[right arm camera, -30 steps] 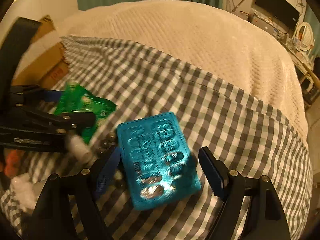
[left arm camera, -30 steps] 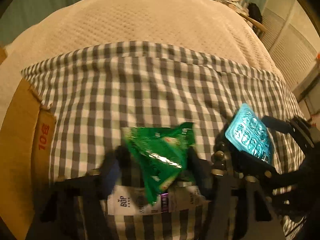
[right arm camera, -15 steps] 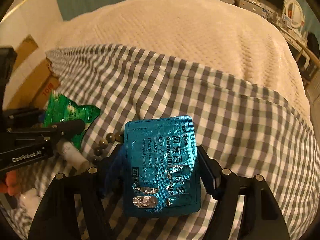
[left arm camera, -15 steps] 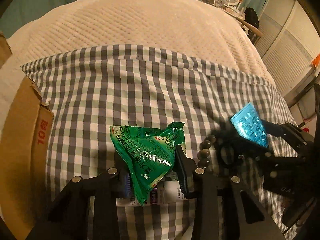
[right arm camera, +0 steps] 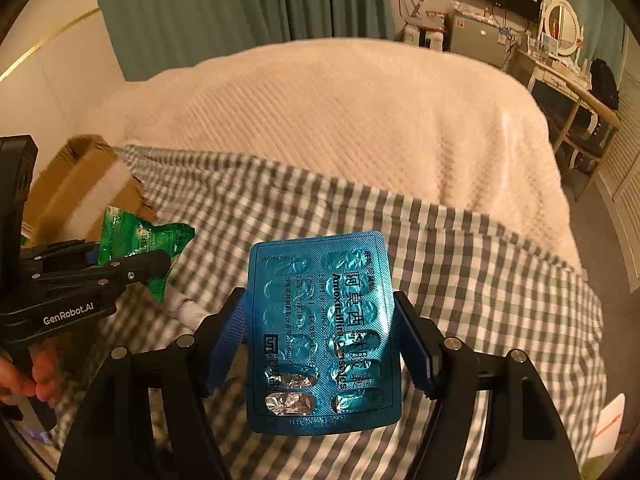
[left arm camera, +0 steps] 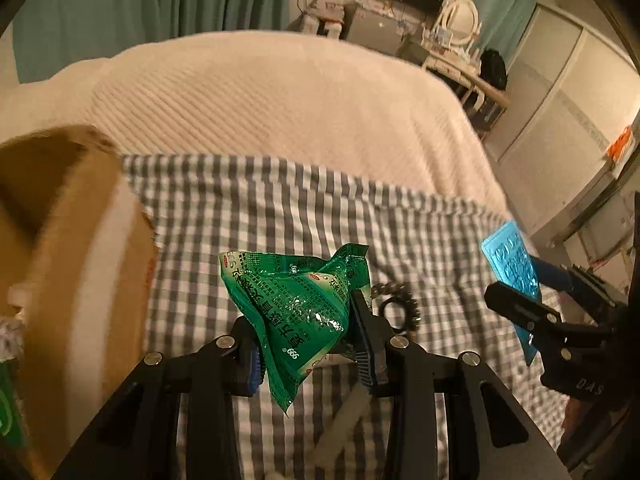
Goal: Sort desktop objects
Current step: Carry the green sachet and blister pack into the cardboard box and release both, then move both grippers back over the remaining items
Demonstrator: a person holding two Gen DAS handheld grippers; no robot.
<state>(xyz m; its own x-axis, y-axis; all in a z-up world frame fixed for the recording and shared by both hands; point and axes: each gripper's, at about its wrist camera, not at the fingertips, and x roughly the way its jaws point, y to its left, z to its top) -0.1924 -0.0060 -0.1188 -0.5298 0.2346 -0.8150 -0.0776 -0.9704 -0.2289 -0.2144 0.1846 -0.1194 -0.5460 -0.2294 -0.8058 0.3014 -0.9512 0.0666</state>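
Observation:
My left gripper (left arm camera: 308, 336) is shut on a green foil sachet (left arm camera: 296, 304) and holds it above the checked cloth (left arm camera: 280, 216); it also shows in the right wrist view (right arm camera: 136, 244). My right gripper (right arm camera: 320, 332) is shut on a blue blister pack of capsules (right arm camera: 320, 332), held upright above the cloth; the pack also shows at the right of the left wrist view (left arm camera: 516, 272). A dark bead bracelet (left arm camera: 400, 308) and a white tube (left arm camera: 340, 424) lie on the cloth below the left gripper.
An open cardboard box (left arm camera: 68, 264) stands at the left edge of the cloth, also in the right wrist view (right arm camera: 80, 184). A cream blanket (left arm camera: 280, 96) covers the bed beyond. A desk with a mirror (right arm camera: 560, 28) stands far right.
Both grippers have risen from the cloth with their items. The left gripper with the sachet has moved closer to the cardboard box.

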